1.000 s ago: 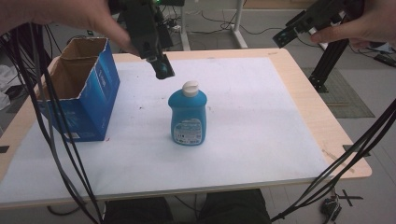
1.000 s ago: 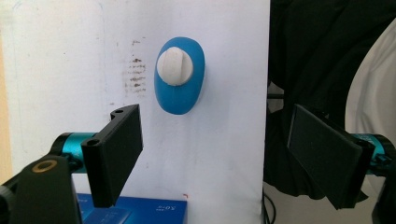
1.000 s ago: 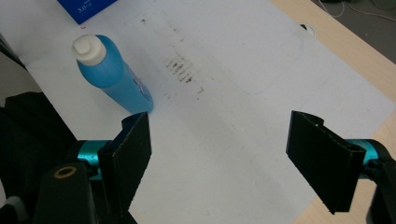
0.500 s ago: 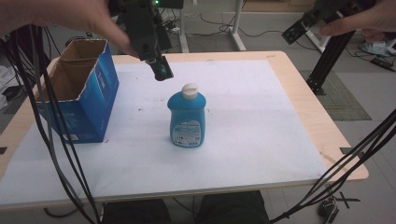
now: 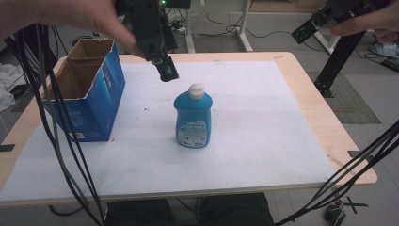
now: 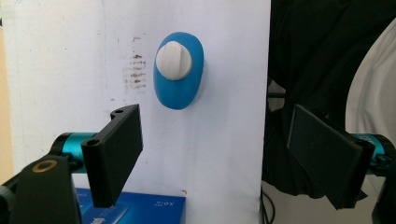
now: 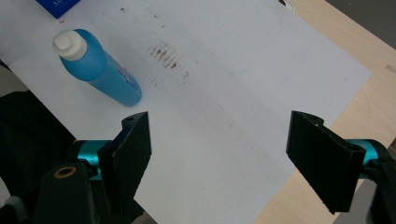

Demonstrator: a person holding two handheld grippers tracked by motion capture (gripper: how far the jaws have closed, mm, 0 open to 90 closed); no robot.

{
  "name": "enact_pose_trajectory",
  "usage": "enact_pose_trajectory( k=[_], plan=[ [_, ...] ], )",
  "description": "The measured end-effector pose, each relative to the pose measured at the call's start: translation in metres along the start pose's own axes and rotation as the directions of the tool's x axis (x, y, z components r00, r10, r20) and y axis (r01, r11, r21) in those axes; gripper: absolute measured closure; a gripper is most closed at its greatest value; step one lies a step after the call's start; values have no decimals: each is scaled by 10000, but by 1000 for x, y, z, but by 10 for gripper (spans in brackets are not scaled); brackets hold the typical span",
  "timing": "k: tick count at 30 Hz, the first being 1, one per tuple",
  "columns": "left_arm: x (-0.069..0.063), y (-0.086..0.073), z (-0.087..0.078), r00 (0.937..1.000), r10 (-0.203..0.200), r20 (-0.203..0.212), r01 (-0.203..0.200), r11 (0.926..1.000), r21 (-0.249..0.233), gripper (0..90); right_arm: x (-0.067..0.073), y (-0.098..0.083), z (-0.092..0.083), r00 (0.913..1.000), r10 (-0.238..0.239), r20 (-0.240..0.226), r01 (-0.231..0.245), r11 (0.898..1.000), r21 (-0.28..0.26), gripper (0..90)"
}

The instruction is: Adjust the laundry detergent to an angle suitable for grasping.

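Blue bottle with a white cap stands upright near the middle of the white sheet that covers most of the wooden counter, with nothing touching it. To its left, well apart from it, an open blue cardboard box sits on the sheet near the counter's left edge, its brown inside showing. The left gripper hangs in the air above and behind the bottle, a little to its left, held by the person's left hand; in the left gripper view its jaws stand wide apart and hold nothing, and the bottle is seen from nearly straight above between and beyond them, beside a patch of dark smudges on the sheet. The right gripper is raised high over the far right corner of the counter, well apart from the bottle, held by the right hand; in the right gripper view its jaws are likewise spread wide and empty, looking down on the sheet with the bottle far off at the upper left and the bare wood of the counter at the right. Black cables trail down across the left side of the high view, and more cross its lower right corner
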State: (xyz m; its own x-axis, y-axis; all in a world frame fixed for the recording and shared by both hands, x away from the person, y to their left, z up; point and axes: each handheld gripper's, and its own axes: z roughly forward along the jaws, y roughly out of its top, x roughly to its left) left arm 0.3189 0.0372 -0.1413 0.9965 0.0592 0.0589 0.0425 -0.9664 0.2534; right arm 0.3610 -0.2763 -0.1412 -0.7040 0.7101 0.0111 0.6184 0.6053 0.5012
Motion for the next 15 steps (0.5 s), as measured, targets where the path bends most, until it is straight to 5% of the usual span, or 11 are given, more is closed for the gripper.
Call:
enact_pose_trajectory(
  k=[15],
  plan=[
    [-3, -3, -3, 9999, -89, -80, 89, 9999, -55, 181, 1, 1, 2, 10000, -20, -45, 20, 9999, 115, 216]
  ],
)
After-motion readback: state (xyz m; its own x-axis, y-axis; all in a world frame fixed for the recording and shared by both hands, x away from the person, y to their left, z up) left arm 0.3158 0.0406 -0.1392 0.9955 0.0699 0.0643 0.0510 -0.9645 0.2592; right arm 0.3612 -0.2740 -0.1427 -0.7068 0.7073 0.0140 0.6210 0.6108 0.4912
